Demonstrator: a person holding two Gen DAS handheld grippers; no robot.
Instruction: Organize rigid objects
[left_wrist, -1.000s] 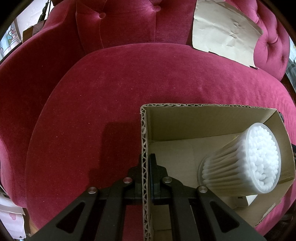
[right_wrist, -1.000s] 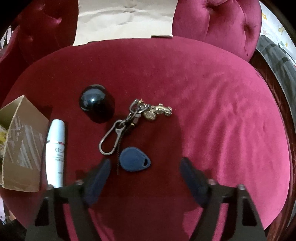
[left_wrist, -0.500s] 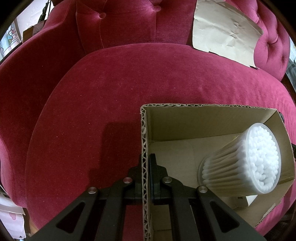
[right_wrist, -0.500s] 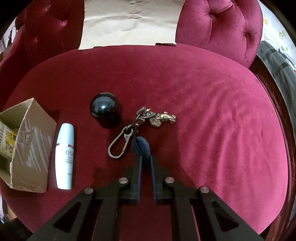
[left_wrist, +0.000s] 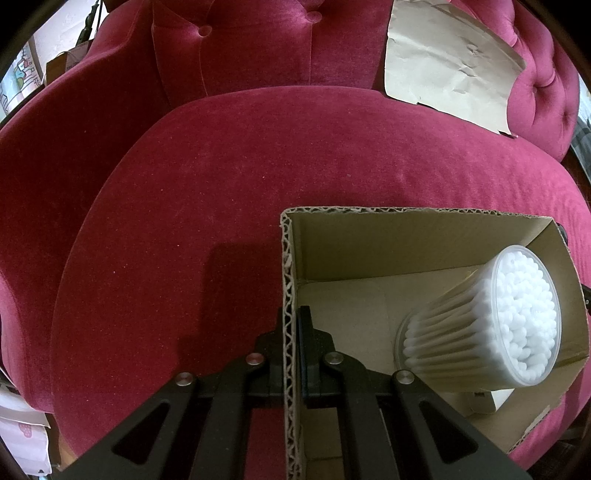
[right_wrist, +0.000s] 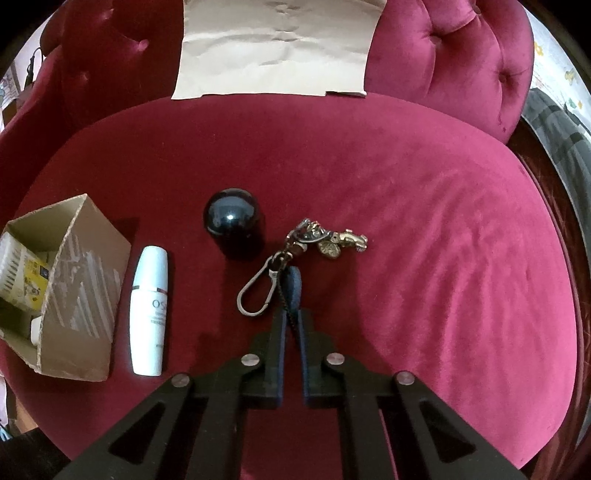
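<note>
1. The left hand-held gripper is clamping fully shut on the left wall of the box, one finger outside the cardboard and one inside.
2. The box is sitting open-topped on the red seat of a velvet armchair.
3. Inside the box, a clear tub of swabs is lying tilted on its side, its white-tipped end facing up and right, against the right wall.
4. A small white item is showing under the tub; what it is I cannot tell.
5. The right hand-held gripper is pinching closed on the blue tag, which is standing on edge between the fingers.
6. A dark cord is running from the tag up to the keyring, and the carabiner is lying just left of the tag on the seat.
7. Brass charms are lying at the right end of the keyring.
8. A black ball-topped object is standing just left of the keyring.
9. A white bottle is lying further left, just beside the box, which is resting at the left edge of the seat.
10. A sheet of brown paper is leaning against the chair back.
</note>
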